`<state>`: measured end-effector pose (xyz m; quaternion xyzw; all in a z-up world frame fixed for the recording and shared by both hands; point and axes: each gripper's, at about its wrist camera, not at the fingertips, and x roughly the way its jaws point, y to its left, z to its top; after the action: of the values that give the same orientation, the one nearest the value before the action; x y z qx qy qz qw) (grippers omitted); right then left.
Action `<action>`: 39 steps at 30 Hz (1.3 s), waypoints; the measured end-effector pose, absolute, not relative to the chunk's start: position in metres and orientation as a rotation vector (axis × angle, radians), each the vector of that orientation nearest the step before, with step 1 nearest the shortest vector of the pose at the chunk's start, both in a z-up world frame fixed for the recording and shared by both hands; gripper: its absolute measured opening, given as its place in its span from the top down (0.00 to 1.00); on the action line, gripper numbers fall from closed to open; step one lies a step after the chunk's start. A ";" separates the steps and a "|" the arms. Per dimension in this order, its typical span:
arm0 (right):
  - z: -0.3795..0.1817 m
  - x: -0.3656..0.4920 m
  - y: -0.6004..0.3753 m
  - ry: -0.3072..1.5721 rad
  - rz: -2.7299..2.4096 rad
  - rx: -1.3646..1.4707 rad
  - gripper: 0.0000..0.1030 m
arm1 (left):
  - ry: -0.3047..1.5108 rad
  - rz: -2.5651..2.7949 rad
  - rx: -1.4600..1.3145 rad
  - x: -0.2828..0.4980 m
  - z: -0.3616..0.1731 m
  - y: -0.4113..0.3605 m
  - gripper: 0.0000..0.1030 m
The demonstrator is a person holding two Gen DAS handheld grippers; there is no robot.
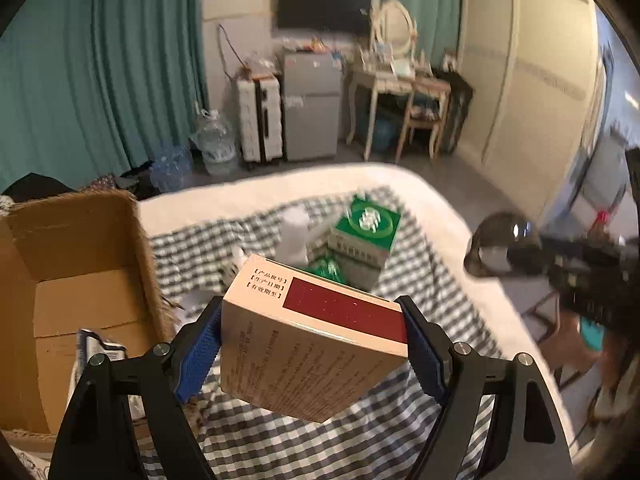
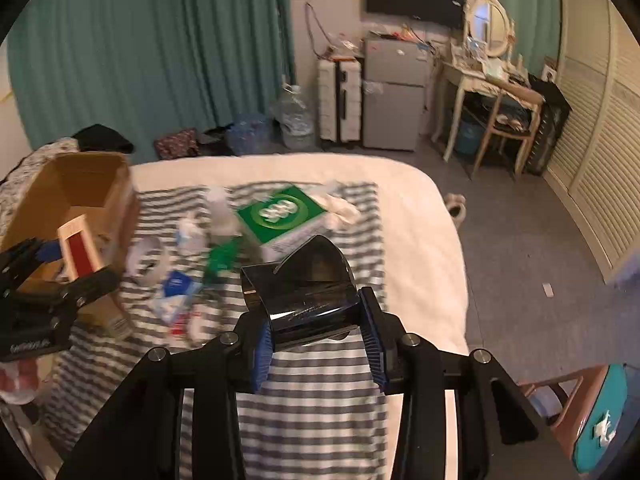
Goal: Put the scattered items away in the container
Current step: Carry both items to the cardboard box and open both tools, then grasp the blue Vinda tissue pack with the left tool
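Blue pads of the left gripper (image 1: 314,344) clamp a tan medicine box (image 1: 316,340) by its two side faces; its long axis runs away from the camera, the dark red end panel facing up and forward, tilted. It hangs above the checked cloth (image 1: 320,440), just right of the open cardboard box (image 1: 72,264). The right gripper (image 2: 320,344) is closed on a glossy black case (image 2: 304,292) held over the bed. Farther on lie a green box (image 2: 280,210), a white bottle (image 2: 218,208) and blurred packets (image 2: 176,288).

Tan, red-panelled box (image 1: 316,340) held tilted beside open cardboard box (image 1: 80,264)
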<state>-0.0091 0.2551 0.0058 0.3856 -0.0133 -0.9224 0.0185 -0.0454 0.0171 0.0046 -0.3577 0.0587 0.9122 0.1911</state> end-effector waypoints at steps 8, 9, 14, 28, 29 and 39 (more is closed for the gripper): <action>0.060 0.002 0.173 0.009 -2.790 1.004 0.63 | -0.057 2.722 -0.885 -0.036 0.056 -0.055 0.18; 0.065 -0.001 0.160 0.011 -2.773 0.986 0.63 | -0.083 2.754 -0.869 -0.035 0.062 -0.069 0.18; 0.065 -0.027 0.098 -0.006 -2.672 0.984 0.63 | -0.165 2.859 -0.852 -0.037 0.070 -0.127 0.18; 0.008 -0.084 -0.004 -0.062 -2.517 1.066 0.08 | -0.171 2.991 -0.823 -0.046 0.055 -0.175 0.00; 0.010 -0.083 0.002 -0.078 -2.546 1.051 0.08 | -0.164 2.987 -0.832 -0.047 0.054 -0.173 0.00; 0.031 -0.057 0.091 -0.020 -2.768 1.087 0.08 | -0.186 2.934 -0.882 -0.042 0.053 -0.137 0.00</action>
<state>-0.0571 0.0911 0.0312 0.3641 -0.0067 -0.9275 0.0840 -0.0417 -0.1372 0.0528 -0.2872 -0.0606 0.9553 0.0363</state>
